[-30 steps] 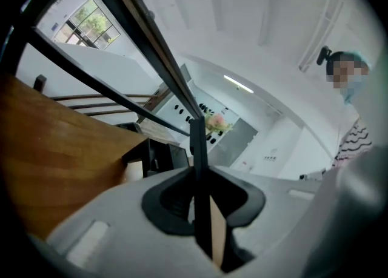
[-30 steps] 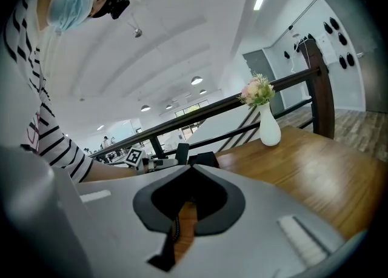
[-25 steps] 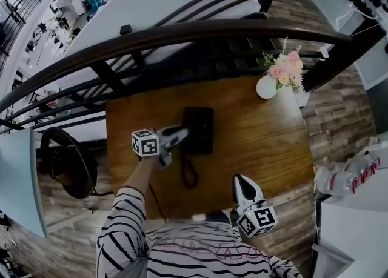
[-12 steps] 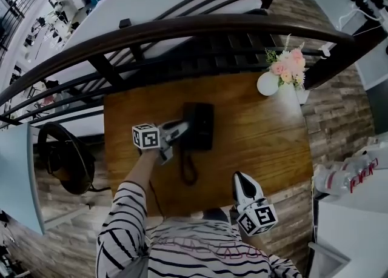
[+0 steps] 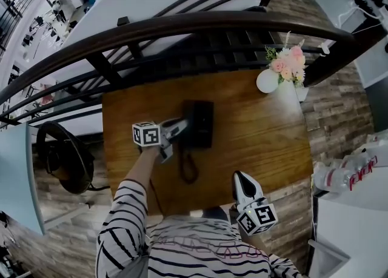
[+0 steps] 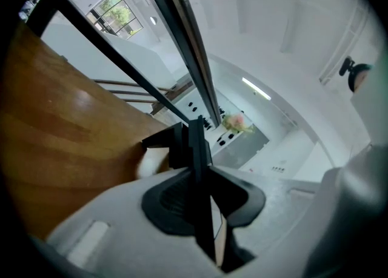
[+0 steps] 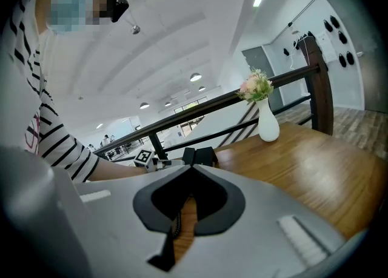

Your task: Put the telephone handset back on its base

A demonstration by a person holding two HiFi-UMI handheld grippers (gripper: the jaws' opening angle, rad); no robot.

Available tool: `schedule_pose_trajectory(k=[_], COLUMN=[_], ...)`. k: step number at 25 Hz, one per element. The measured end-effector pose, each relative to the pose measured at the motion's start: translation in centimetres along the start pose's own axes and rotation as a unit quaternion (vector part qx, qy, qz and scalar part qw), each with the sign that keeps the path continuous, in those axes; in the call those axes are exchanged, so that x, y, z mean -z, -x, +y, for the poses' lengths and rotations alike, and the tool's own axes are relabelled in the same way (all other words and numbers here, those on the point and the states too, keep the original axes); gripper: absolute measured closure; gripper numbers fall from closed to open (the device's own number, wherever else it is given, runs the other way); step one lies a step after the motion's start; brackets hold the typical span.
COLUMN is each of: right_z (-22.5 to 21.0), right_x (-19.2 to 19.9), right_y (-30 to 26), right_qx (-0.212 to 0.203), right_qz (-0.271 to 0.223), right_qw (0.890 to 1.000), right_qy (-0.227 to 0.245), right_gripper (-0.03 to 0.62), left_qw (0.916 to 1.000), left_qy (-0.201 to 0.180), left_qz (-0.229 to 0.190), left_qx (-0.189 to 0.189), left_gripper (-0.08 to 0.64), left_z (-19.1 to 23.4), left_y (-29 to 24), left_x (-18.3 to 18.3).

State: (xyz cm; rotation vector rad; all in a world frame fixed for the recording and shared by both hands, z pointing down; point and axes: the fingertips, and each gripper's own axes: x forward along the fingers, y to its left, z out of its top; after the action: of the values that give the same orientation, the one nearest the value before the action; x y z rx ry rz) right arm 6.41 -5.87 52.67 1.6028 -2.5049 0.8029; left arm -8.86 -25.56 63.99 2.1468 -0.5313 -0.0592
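Jaws of my left claw (image 5: 182, 128) pinch the black telephone handset (image 6: 197, 145), its long axis running near to far. Just right of the claw lies the base (image 5: 204, 124), mid-way across the wooden table (image 5: 260, 131). I cannot tell whether the handset is seated. Its coiled cord (image 5: 189, 169) loops nearer. My right claw (image 5: 238, 181), pressed together and empty, hovers near right, well apart.

A wooden desk (image 5: 254, 131) lies under both pairs of jaws. A white vase (image 5: 265, 83) of pink flowers (image 5: 286, 65) stands at its far right corner, well beyond the jaws of the right gripper (image 5: 237, 177) and well to the right of those of the left gripper (image 5: 182, 128). A dark curved railing (image 5: 182, 27) runs past the desk's far edge, ahead of both. A round black chair (image 5: 60, 158) sits on the plank floor (image 5: 339, 119), left of the left jaws.
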Motion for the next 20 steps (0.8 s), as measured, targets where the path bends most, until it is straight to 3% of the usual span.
schedule_pose_trajectory(k=[13,20], right_z=[-0.1,-0.2], right_x=[0.1,-0.3], right_y=[-0.8,-0.7], right_qx=[-0.006,-0.007], right_qz=[0.001,-0.001], right_qw=[1.0,1.0], right_qy=[-0.002,-0.003], right_gripper=[0.592,0.592], left_qw=[0.9997,0.9973], left_qy=[0.005,-0.024], left_qz=[0.014,0.022], left_qx=[-0.02,-0.065], left_gripper=[0.482,0.46], left_z=[1.1,1.1], left_y=[-0.5,-0.5], left_x=[0.5,0.5])
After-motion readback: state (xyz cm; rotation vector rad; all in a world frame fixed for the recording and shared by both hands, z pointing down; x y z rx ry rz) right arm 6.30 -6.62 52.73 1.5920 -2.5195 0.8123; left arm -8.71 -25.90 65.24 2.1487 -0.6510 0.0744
